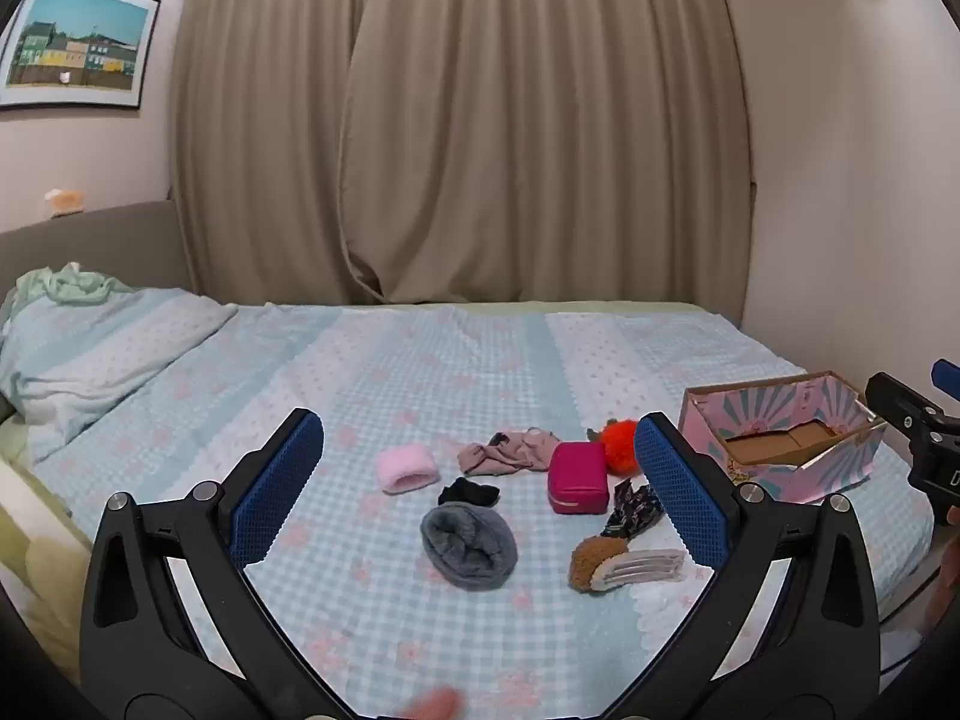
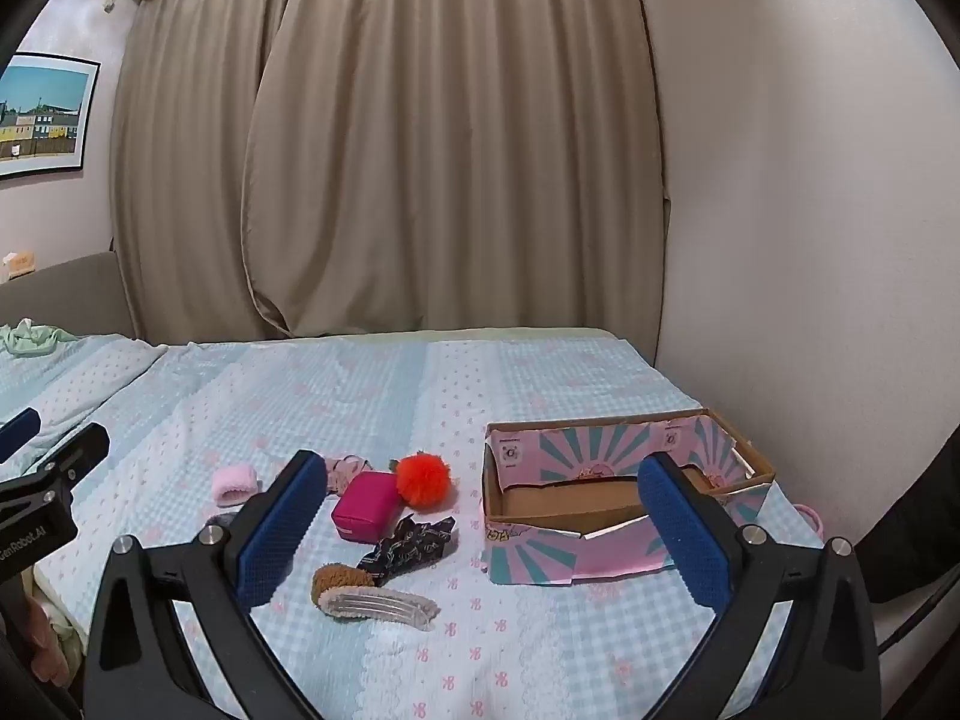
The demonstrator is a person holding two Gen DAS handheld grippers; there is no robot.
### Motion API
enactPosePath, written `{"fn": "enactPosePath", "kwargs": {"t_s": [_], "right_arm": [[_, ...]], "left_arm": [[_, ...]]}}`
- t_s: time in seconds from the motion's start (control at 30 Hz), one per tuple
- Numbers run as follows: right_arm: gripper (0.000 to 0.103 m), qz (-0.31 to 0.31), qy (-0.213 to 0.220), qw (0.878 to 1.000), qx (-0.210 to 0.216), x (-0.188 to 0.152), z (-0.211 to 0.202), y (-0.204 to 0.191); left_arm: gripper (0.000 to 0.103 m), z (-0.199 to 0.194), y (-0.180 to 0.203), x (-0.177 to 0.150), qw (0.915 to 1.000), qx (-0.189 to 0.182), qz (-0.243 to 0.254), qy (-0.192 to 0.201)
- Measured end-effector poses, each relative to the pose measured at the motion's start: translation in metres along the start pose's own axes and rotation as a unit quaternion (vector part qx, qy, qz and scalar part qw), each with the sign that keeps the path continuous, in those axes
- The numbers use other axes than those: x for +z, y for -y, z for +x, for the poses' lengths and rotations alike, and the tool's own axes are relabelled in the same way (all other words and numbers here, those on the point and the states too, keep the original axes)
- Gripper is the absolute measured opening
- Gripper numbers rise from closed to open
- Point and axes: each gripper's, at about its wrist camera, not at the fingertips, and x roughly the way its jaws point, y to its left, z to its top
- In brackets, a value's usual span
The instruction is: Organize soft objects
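Several soft items lie on the bed: a pink wristband [image 1: 406, 468], a grey knit roll [image 1: 470, 545], a black scrap [image 1: 468, 492], a mauve cloth [image 1: 510, 450], a magenta pouch [image 1: 578, 477] [image 2: 366, 505], an orange pompom [image 1: 620, 444] [image 2: 422, 477], a dark patterned scrunchie [image 2: 410, 543] and a brown fuzzy hair clip [image 2: 366, 591]. An open pink cardboard box [image 2: 624, 504] [image 1: 780, 435] stands to their right. My left gripper [image 1: 480, 486] is open above the items. My right gripper [image 2: 480, 525] is open and empty, between the items and the box.
The bed [image 1: 420, 360] has a blue checked sheet, with a pillow [image 1: 90, 348] at the far left. Beige curtains [image 1: 456, 120] hang behind it and a wall [image 2: 810, 210] runs along its right side. A pink band [image 2: 810, 516] lies behind the box.
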Motion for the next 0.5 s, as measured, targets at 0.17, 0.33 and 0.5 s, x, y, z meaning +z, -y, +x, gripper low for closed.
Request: {"fn": "enactPosePath", "kwargs": {"t_s": [0.17,0.33,0.5], "right_arm": [[0.103,-0.001,0.003,1.0,0.0,0.003,0.0,0.004],[0.103,-0.008,0.005,1.0,-0.005,0.007,-0.003,0.002],[0.103,-0.006,0.008,1.0,-0.003,0.009,-0.004,0.003]], "left_arm": [[0.103,0.001,-0.001,0.0,0.9999,0.011,0.006,0.003],[0.103,0.001,0.002,-0.003,0.9998,0.007,0.006,0.019],[0.103,-0.007,0.002,0.004,0.9996,0.006,0.006,0.025]]}}
